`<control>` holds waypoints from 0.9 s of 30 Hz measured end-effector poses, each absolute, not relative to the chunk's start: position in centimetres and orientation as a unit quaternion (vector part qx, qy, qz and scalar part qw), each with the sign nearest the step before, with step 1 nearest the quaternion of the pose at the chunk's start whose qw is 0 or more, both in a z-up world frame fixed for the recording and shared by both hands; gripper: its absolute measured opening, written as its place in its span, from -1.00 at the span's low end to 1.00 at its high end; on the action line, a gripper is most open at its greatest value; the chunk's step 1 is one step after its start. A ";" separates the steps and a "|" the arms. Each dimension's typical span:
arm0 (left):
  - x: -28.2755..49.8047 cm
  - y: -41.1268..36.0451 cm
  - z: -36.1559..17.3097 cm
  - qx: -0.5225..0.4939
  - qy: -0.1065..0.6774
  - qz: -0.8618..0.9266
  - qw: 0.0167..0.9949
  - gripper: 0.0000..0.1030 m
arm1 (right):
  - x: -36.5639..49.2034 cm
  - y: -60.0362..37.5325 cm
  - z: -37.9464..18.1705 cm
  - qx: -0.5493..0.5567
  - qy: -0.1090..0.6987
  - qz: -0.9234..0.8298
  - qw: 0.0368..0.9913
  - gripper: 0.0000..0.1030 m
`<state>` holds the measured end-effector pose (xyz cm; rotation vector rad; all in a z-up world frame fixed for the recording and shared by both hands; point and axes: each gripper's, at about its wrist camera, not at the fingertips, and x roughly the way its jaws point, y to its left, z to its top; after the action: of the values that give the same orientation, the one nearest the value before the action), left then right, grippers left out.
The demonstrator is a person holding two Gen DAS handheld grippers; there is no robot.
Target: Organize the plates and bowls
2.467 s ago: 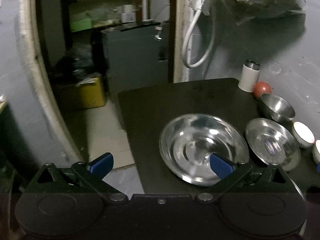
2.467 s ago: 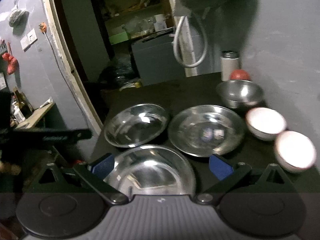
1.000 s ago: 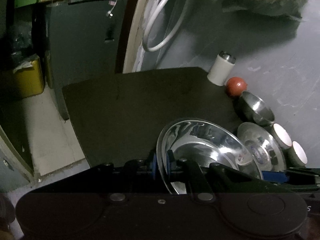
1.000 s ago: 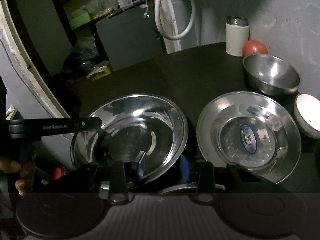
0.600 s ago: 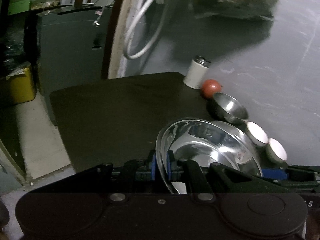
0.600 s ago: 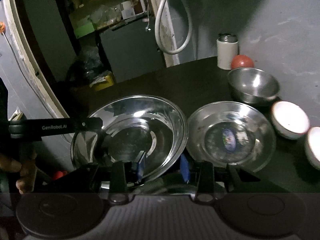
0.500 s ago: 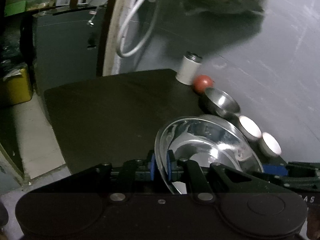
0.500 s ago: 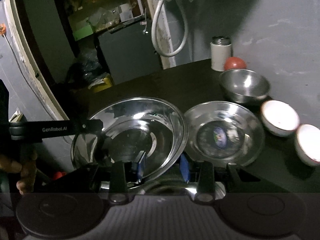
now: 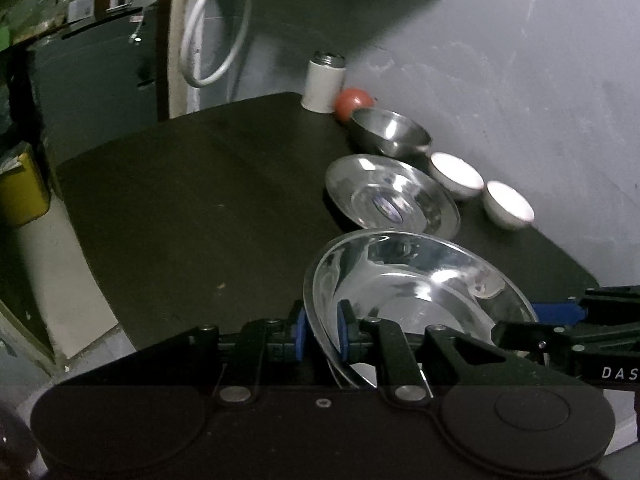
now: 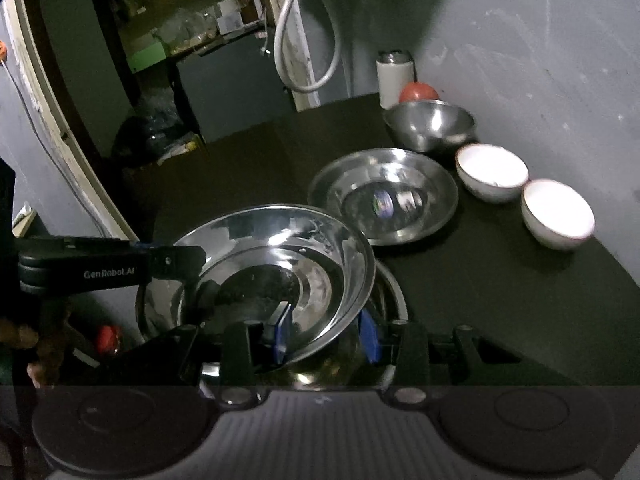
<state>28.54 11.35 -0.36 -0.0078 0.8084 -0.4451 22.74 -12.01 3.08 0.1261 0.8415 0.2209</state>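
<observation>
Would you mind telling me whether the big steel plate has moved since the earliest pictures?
Yes. The big steel plate left its spot beside the labelled plate and now sits tilted in another plate nearer the camera, held by both tongs.

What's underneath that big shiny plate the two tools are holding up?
Another steel plate peeks out beneath the held plate, its rim showing at the right. Most of it is covered, so what else lies under there cannot be seen.

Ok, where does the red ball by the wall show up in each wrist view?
Left wrist view: the red ball sits upper middle, between the white canister and the small steel bowl.
Right wrist view: the ball is upper right, behind that bowl.
Shared landmark: the white canister.
</observation>
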 end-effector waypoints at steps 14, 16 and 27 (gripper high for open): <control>28.6 9.1 -2.0 0.056 0.397 -0.223 0.889 -0.62 | 21.7 -12.5 2.1 0.042 0.423 0.090 0.901 -0.15; 28.5 9.1 -2.2 0.060 0.399 -0.224 0.887 -0.62 | 21.7 -12.3 2.0 0.035 0.425 0.089 0.900 -0.15; 28.8 8.9 -3.1 0.059 0.410 -0.227 0.881 -0.58 | 21.8 -11.8 1.8 0.013 0.427 0.088 0.900 -0.09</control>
<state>28.77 8.91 -3.11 0.1230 0.8546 -0.4725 21.79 -11.85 1.82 0.0270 0.8834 0.1819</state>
